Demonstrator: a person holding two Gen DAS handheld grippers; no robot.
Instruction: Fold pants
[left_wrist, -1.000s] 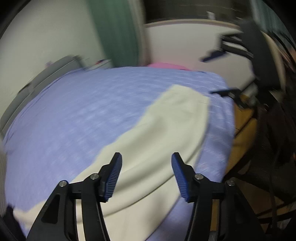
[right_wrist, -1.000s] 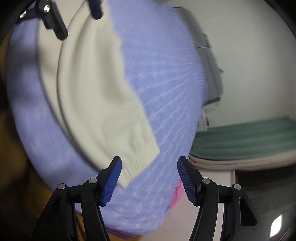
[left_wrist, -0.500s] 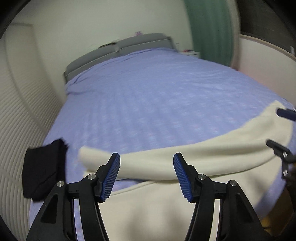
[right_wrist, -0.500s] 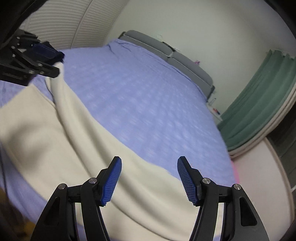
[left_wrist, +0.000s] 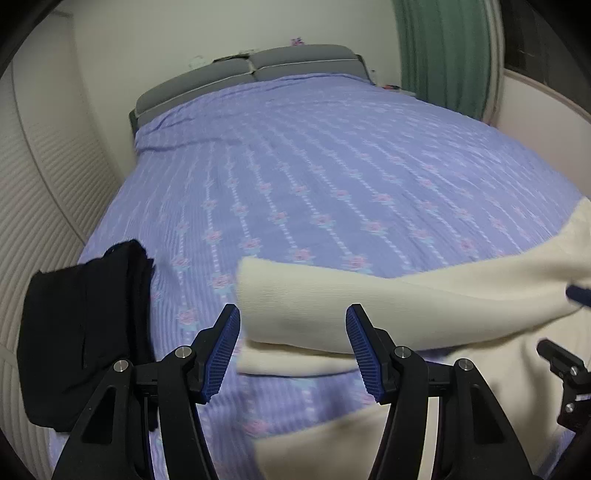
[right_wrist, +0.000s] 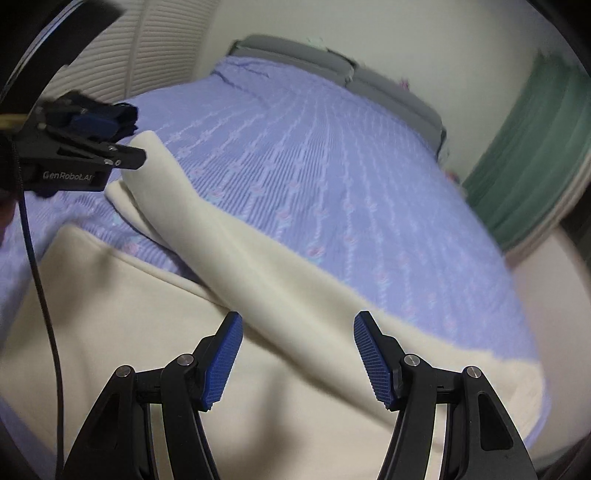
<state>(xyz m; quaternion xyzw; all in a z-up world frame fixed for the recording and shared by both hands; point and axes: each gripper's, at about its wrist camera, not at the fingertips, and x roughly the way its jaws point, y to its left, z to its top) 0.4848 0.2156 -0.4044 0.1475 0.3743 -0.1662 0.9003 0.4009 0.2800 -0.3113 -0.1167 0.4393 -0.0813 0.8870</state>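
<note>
Cream pants (left_wrist: 369, 302) lie across the near part of a bed with a lilac flowered cover (left_wrist: 314, 166). One leg lies folded over the other, its cuff end pointing left. My left gripper (left_wrist: 293, 350) is open and empty, just above the cuff end. In the right wrist view the pants (right_wrist: 280, 302) run from the cuff at upper left to the waistband at lower right. My right gripper (right_wrist: 297, 362) is open and empty above the middle of the pants. The left gripper also shows in the right wrist view (right_wrist: 85, 147).
A folded black garment (left_wrist: 85, 328) lies on the bed's left edge. Grey pillows (left_wrist: 251, 70) sit at the headboard. A slatted white wall (left_wrist: 44, 192) is at the left, and a green curtain (left_wrist: 443, 51) at the far right.
Both views have swung from looking across the bed's side to looking up the bed toward the headboard. The left gripper now sits at the cuff end. Both grippers stayed open.
</note>
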